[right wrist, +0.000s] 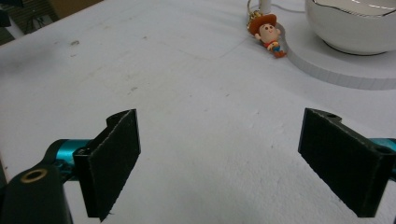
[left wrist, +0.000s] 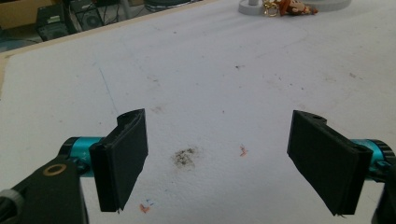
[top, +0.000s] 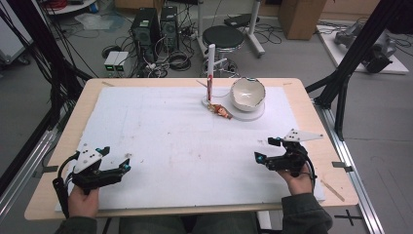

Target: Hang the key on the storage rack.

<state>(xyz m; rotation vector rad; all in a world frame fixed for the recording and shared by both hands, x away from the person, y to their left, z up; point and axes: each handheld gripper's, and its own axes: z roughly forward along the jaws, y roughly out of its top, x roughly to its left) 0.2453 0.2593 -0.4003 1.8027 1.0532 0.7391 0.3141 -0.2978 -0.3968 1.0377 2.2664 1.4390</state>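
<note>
A: What could have gone wrong from there?

B: Both grippers sat with jaws spread wide and nothing between them. The cowboy figure keychain lay well ahead of the right gripper, tucked against the edge of the round white base under the bowl. A careless reach might have knocked the bowl or the thin stand post beside it.

A: And the left gripper?

B: Far off from the toy.

A: How did the toy look?

B: Small, lying flat, brown hat, with a gold ring at its head end; probably slippery to pinch.
</note>
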